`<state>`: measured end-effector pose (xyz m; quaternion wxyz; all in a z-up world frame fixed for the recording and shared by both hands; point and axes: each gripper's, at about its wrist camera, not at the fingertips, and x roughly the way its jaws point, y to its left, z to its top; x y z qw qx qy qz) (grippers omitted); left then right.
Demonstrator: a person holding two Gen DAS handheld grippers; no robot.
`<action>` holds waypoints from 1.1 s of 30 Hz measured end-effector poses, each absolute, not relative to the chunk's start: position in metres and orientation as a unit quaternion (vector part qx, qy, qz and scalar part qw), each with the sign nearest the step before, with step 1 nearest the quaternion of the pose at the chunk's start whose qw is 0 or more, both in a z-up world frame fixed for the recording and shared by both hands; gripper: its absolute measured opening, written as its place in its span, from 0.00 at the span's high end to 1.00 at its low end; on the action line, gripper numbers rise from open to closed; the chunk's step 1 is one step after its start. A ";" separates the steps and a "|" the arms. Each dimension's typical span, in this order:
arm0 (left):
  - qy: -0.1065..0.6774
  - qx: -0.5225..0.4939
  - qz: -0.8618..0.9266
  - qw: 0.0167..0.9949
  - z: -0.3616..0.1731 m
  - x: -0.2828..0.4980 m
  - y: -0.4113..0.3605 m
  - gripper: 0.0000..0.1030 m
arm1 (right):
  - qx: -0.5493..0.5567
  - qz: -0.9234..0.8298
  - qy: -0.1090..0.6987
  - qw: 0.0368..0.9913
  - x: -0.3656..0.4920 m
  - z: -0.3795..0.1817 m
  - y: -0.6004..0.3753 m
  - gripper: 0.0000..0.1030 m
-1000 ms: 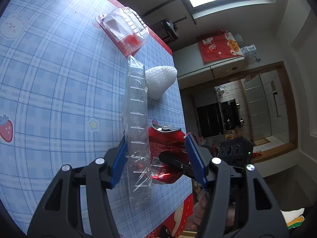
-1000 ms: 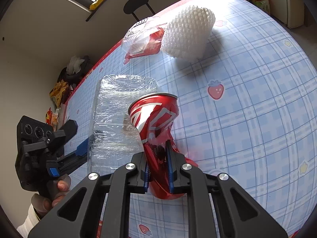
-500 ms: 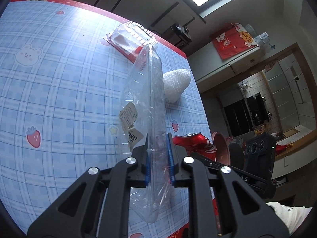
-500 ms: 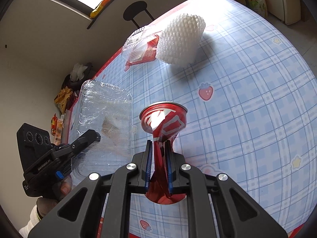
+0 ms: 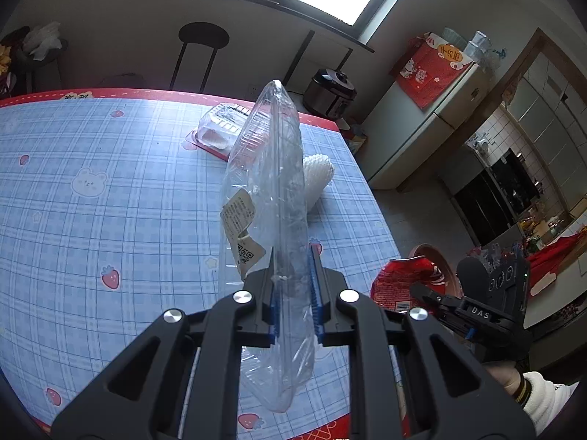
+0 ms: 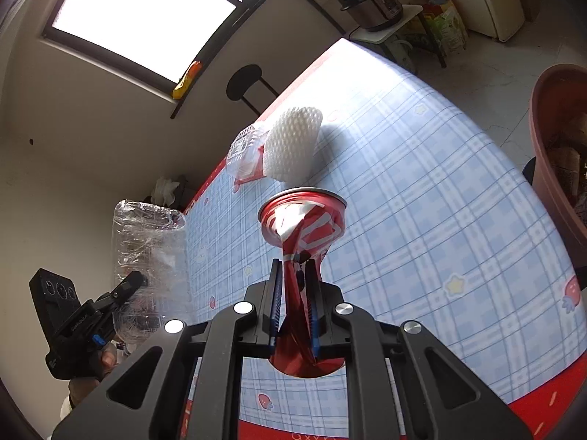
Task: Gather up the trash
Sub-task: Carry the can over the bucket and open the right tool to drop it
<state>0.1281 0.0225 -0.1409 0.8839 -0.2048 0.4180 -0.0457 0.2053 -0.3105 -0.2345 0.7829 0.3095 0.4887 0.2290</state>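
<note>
My left gripper is shut on a clear plastic clamshell container and holds it on edge above the table; it also shows in the right wrist view. My right gripper is shut on a crushed red soda can, lifted above the table; the can shows in the left wrist view. A white foam net sleeve and a small clear pack on a red card lie on the blue checked tablecloth.
A reddish-brown bin with rubbish in it stands off the table's right edge. A black stool stands beyond the far edge. A rice cooker sits on a side stand, a fridge to the right.
Both grippers have lifted their loads higher off the table. The left gripper went from open around the container a second ago to shut on it. The can moved toward the table's right edge.
</note>
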 end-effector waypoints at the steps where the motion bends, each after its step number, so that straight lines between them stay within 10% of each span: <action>1: 0.416 -0.199 -0.045 0.886 -0.137 0.129 0.015 0.83 | 0.313 0.223 0.484 0.786 0.205 -0.233 -0.323 0.87; 33: 0.412 -0.153 -0.152 0.885 -0.137 0.179 -0.216 0.83 | 0.275 -0.014 0.439 0.855 0.210 -0.235 -0.618 0.87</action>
